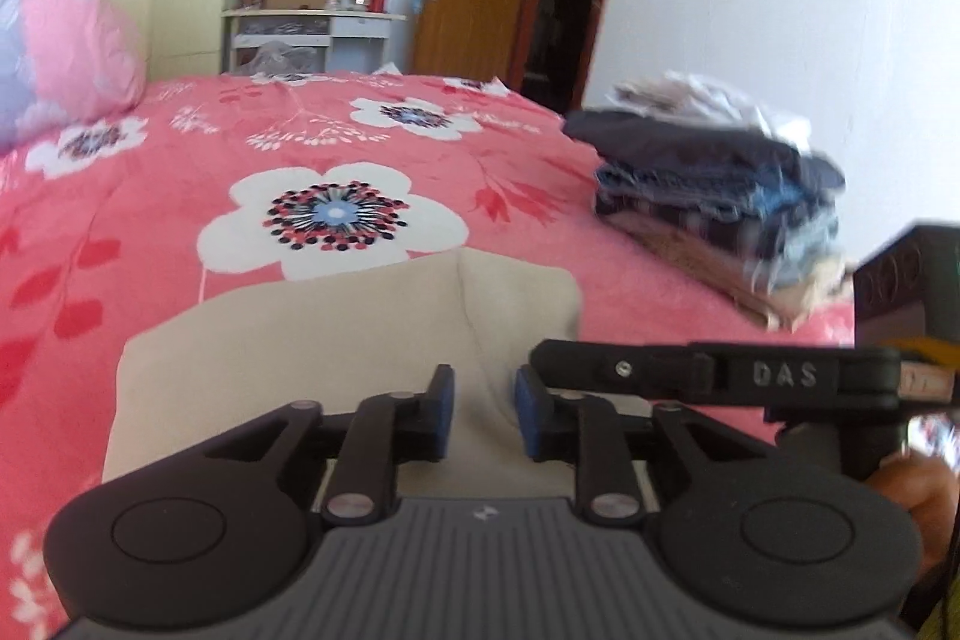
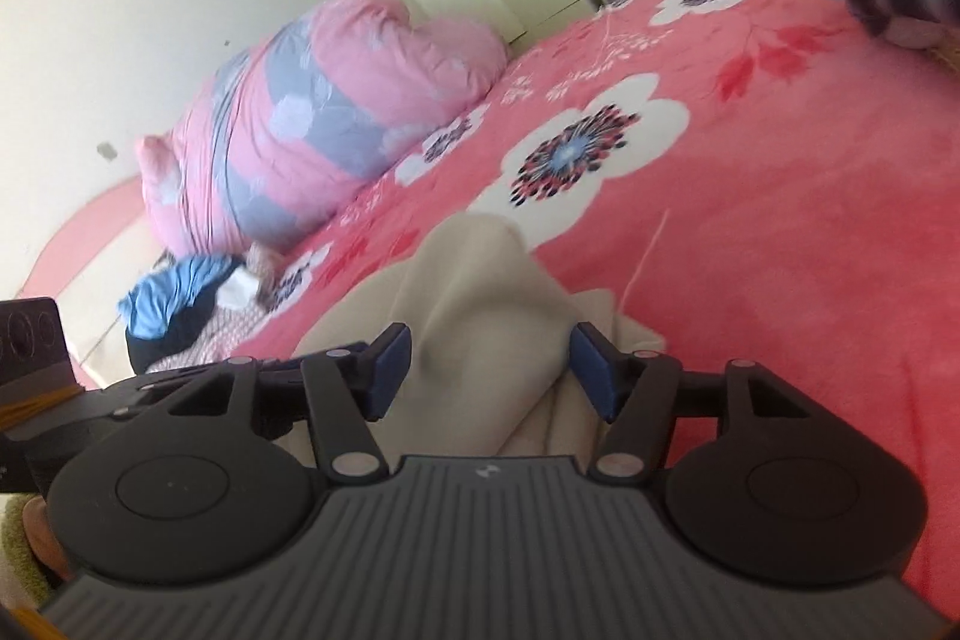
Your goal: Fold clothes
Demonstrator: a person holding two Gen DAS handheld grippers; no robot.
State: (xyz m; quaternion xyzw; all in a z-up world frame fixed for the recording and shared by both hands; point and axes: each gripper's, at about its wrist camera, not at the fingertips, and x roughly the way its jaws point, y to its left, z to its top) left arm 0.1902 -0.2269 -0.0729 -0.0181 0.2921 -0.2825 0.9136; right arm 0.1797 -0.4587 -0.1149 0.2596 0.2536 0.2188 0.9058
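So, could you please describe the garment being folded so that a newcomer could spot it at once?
Start from the pink floral bedspread that covers the bed. At its near edge, right in front of both grippers, lies the beige garment, plain and pale. Unlike the stack of dark folded clothes further right, it lies alone and has no pattern.

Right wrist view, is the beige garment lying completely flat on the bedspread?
No, the beige garment bunches up into a raised hump between the open jaws of the right gripper on the pink floral bedspread.

Beige garment [image 1: 336,340] – partly folded, one humped crease – lies on the bedspread [image 1: 180,196].
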